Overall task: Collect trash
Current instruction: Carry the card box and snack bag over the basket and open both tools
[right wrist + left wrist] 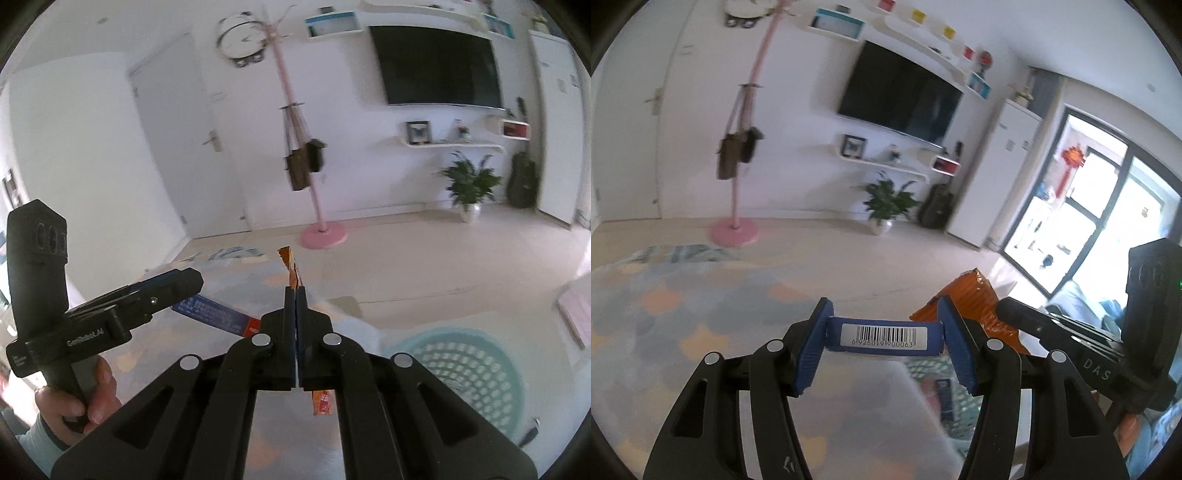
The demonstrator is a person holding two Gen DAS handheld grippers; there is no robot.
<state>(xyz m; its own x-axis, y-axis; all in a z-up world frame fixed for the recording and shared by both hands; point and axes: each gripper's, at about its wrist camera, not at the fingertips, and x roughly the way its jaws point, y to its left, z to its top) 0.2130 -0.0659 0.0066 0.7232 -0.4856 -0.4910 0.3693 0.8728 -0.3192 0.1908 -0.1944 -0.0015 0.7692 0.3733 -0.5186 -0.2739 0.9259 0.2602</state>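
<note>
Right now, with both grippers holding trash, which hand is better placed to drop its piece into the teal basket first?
Right. The right gripper, shut on the orange wrapper, has the teal basket just below to its right. The left gripper holds the blue box farther away.

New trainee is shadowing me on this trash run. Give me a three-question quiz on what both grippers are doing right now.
1. True or false: the left gripper is empty.
2. What does the right gripper pinch? A) orange wrapper B) plant leaf C) clock
3. Fill in: low on the right of the right wrist view sits a teal ____.

Key:
1. False; its pads clamp a blue box with a barcode.
2. A; the orange wrapper sticks out past the shut jaws.
3. basket.
</note>
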